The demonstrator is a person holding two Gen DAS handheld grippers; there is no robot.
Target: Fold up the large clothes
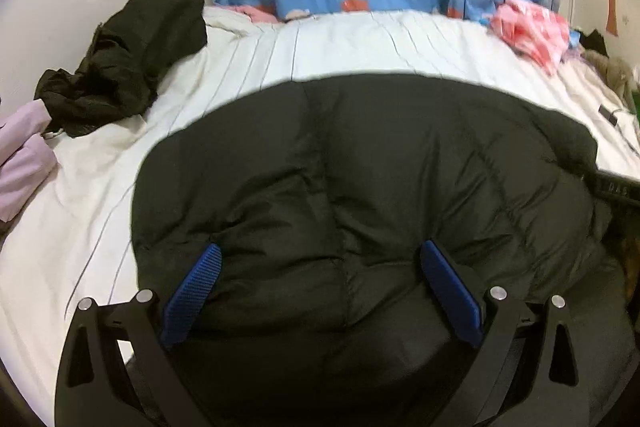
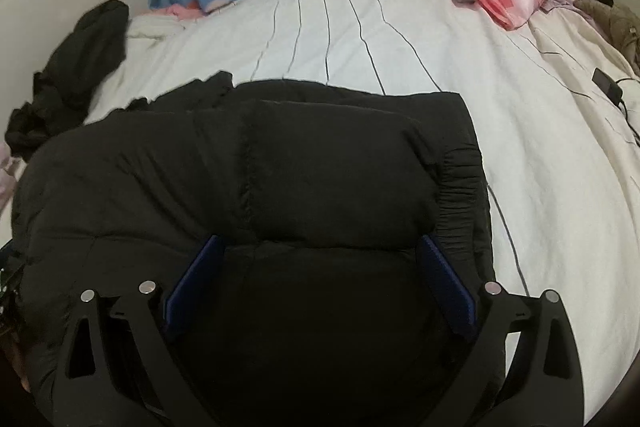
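Two wide-spread grippers, left [image 1: 318, 291] and right [image 2: 320, 287], poised side by side over the puffy black quilted jacket [image 1: 360, 187] on the white striped bedsheet [image 1: 340, 43], long axis crosswise, equally near.

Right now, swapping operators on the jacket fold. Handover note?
Left tool: open, fingers wide apart over the near part of the black puffer jacket, gripping nothing.
Right tool: open too, over the jacket's right side near the ribbed cuff.
Jacket lies on the striped white bed, already bundled into a thick block, a sleeve folded in on top.
Crumpled black garment sits far left, untouched.
Left: check the bundle holds or finish the fold, then likely the other garment.
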